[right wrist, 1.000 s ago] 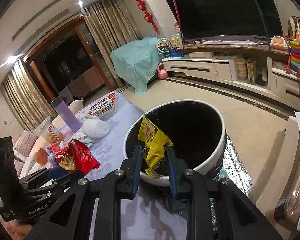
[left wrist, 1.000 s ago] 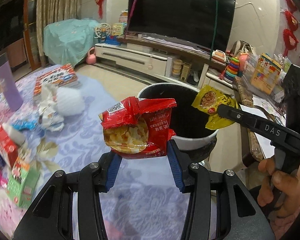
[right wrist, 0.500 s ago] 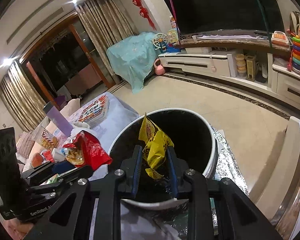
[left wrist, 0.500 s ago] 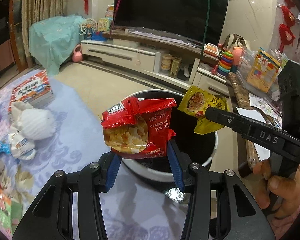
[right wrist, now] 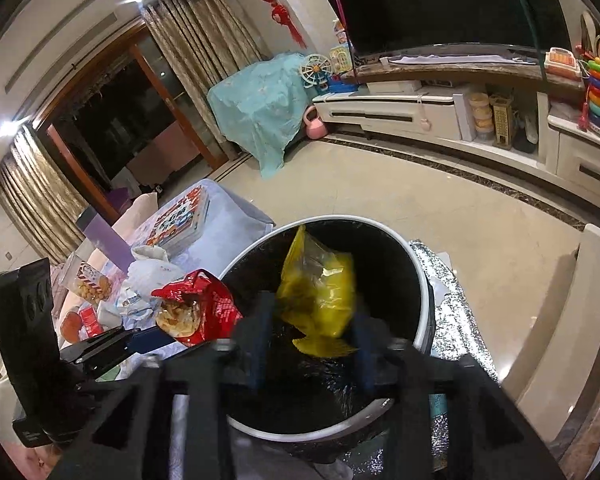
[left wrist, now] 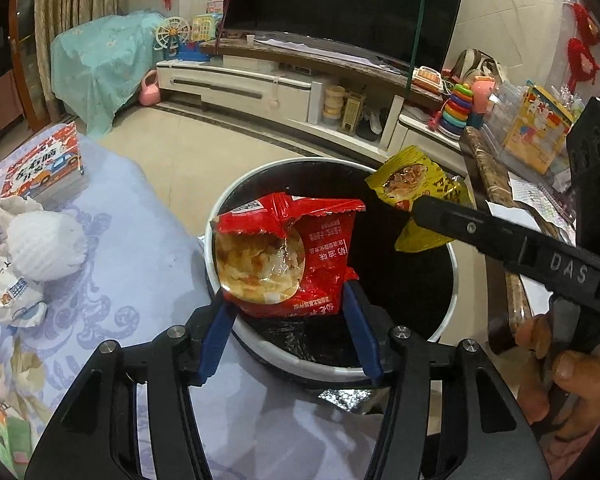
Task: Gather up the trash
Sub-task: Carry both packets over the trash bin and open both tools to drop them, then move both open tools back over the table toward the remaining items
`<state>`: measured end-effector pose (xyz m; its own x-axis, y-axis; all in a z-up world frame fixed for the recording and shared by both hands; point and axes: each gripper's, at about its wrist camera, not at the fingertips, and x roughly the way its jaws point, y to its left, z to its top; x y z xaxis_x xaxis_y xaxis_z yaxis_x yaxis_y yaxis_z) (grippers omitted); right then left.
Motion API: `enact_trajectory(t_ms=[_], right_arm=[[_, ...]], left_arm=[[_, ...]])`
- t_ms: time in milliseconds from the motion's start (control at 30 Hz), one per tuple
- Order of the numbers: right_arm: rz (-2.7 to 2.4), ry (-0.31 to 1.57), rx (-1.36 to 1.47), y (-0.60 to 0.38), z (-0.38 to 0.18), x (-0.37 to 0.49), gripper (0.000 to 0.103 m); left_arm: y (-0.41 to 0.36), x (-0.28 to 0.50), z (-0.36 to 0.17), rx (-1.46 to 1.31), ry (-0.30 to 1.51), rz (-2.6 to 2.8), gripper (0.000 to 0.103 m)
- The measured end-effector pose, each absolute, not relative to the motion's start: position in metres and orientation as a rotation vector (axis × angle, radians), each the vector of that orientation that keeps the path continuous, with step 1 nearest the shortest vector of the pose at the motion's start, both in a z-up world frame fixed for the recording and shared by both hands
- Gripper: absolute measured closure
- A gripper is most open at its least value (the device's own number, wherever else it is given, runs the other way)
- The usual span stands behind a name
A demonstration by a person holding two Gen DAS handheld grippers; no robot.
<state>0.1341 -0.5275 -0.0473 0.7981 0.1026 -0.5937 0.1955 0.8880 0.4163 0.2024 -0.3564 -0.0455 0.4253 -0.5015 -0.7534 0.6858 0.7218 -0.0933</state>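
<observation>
Lavender floral tablecloth (left wrist: 140,240) beside bin (left wrist: 452,280), television (left wrist: 340,0) beyond.

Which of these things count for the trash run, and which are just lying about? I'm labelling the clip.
In the job:
- red snack bag between the opening left gripper
- yellow snack bag between the opening right gripper
- trash bin
- crumpled wrappers on the table

Lying about:
- picture book
- television
- stacking-ring toy
- pink kettlebell
</observation>
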Motion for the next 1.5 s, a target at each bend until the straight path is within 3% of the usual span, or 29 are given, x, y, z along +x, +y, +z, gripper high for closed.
enact_trajectory(t_ms=[233,567,633,700,933,1500], right_arm=[[-0.060,0.635,0.524,-0.537,-0.046,0.132,0.050],[-0.044,0.621,0.528,-0.523,-0.040,0.122,0.035],[-0.036,0.609,0.519,-0.513,-0.037,0.115,0.018],[-0.029,0.595,0.507,-0.501,-0.035,0.109,0.011],[0.016,0.575,0.448,-0.446,-0.034,0.090,0.007],[0.199,0.693,0.402,-0.328,-0.063,0.097,0.007]], left_arm=[[-0.348,0.192,-0.039,0.234,0.819,-0.736,0.030],[-0.289,0.169,-0.037,0.122,0.795,-0.665,0.027],[-0.275,0.161,-0.038,0.107,0.790,-0.641,0.026],[-0.258,0.153,-0.041,0.090,0.785,-0.614,0.026],[-0.194,0.130,-0.050,0.032,0.789,-0.536,0.024],[-0.037,0.112,-0.059,-0.105,0.778,-0.264,0.024]])
